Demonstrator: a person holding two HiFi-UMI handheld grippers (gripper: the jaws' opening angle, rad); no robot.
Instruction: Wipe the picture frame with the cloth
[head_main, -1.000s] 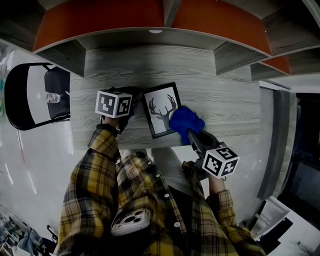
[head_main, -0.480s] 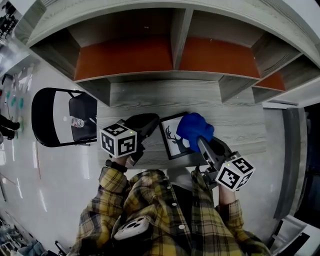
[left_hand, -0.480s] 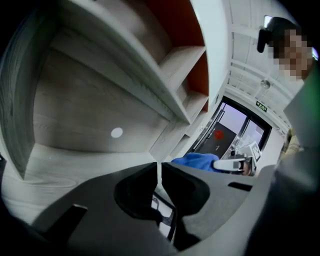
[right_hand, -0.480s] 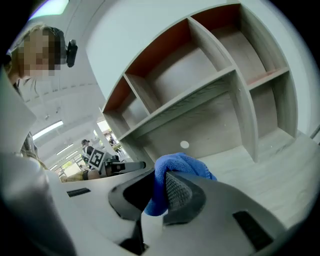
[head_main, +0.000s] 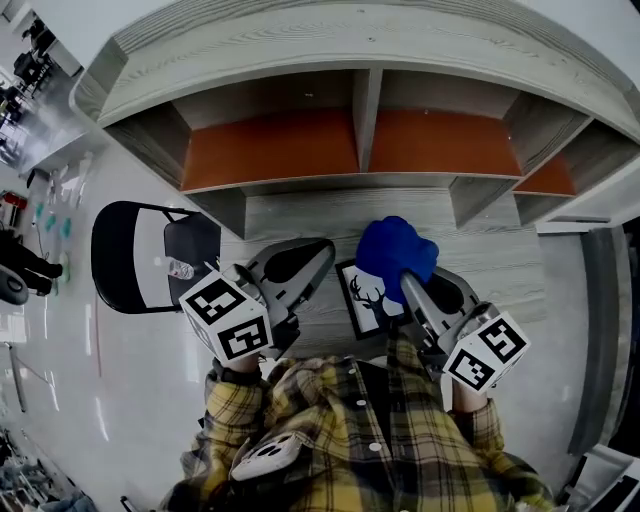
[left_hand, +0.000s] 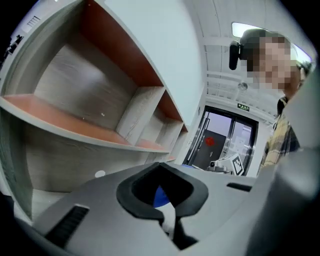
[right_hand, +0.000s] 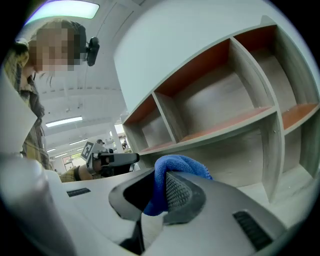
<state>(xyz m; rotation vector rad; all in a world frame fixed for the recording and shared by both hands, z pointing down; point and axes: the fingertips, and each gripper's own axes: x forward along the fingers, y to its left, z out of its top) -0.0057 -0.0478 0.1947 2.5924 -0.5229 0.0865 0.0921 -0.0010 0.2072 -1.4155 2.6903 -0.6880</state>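
The black picture frame (head_main: 358, 297) with a deer print lies flat on the grey wooden table (head_main: 300, 215), partly hidden under the cloth and my right gripper. My right gripper (head_main: 408, 278) is raised above it and shut on the blue cloth (head_main: 395, 250), which bulges out over the jaw tips (right_hand: 175, 165). My left gripper (head_main: 320, 250) hangs in the air left of the frame, its jaws shut with nothing between them (left_hand: 162, 197). Both grippers point roughly level toward the shelves.
A grey shelf unit with orange back panels (head_main: 270, 150) stands behind the table. A black chair (head_main: 130, 260) with a small bottle (head_main: 180, 268) on its seat stands left of the table. The person's plaid sleeves fill the bottom of the head view.
Both grippers have risen off the table toward the camera. The cloth has lifted away from the frame. The left gripper has left the frame's left edge, and the head view has tilted up to the shelves.
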